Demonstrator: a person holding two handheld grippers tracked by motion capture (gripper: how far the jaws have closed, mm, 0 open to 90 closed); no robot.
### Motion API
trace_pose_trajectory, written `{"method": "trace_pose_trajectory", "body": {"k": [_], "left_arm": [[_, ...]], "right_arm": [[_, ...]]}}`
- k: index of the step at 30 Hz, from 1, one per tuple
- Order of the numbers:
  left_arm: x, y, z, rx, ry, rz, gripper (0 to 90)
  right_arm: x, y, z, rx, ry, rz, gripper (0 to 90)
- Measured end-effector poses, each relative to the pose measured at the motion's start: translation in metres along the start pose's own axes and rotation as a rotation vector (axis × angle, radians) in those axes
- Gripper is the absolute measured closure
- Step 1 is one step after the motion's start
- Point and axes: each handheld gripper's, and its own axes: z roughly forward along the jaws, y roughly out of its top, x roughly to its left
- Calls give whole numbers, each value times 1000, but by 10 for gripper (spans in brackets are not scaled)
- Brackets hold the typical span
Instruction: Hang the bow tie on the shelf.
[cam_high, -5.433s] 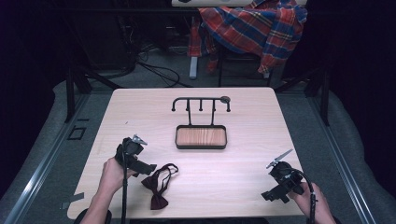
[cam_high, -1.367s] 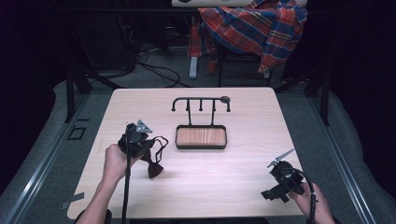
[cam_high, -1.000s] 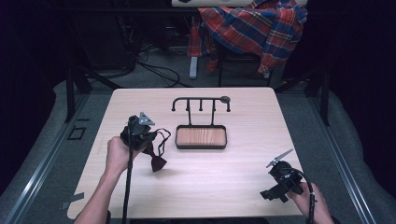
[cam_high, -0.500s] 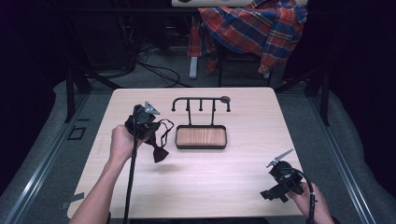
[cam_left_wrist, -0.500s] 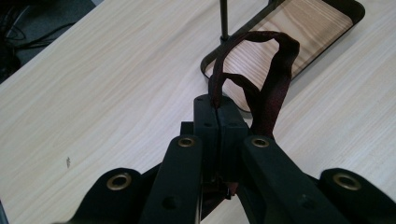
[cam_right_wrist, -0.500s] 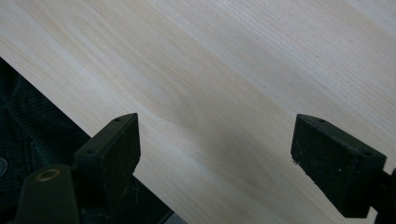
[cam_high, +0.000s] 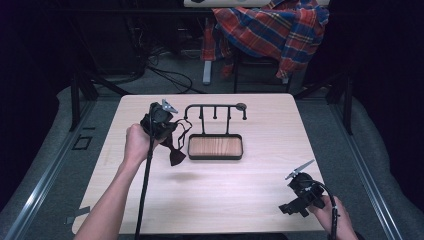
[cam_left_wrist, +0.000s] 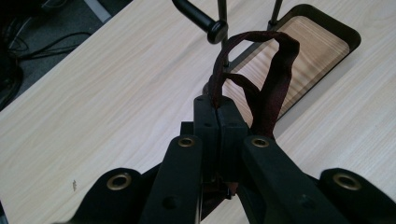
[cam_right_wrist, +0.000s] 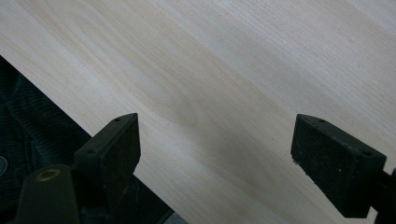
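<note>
A dark red bow tie (cam_high: 175, 151) hangs by its strap (cam_left_wrist: 275, 79) from my left gripper (cam_high: 172, 127), whose jaws are shut on the strap (cam_high: 184, 131). That gripper (cam_left_wrist: 217, 112) is lifted above the table, just left of the black hook rack (cam_high: 215, 111); the rack's left knob (cam_left_wrist: 217, 32) sits right past the strap loop. Below the rack lies its wood-lined tray (cam_high: 215, 147). My right gripper (cam_high: 290, 200) rests near the table's front right corner, and its jaws stand wide open over bare wood (cam_right_wrist: 219, 135).
The light wooden table (cam_high: 250, 185) has metal rails along both sides. A plaid shirt (cam_high: 272, 27) is draped over a chair behind the table. The table's edge and dark floor (cam_right_wrist: 28, 135) show at the left of the right gripper view.
The left hand has carried the bow tie up and toward the rack's left end. The bow now hangs clear of the table. The right gripper has stayed put.
</note>
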Motion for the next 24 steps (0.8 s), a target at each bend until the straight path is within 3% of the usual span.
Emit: {"method": "trace_pose_trajectory", "body": {"k": [15,21,24], "left_arm": [[0,22,-7,-27,5,25,890],[7,34,-3,-38,-11,4,889],[10,39,-1,-31,1,5,889]], "right_arm": [[0,0,0,6,5,3,155],[0,0,0,1,-2,5,155],[0,-1,0,1,-1,4,156]]}}
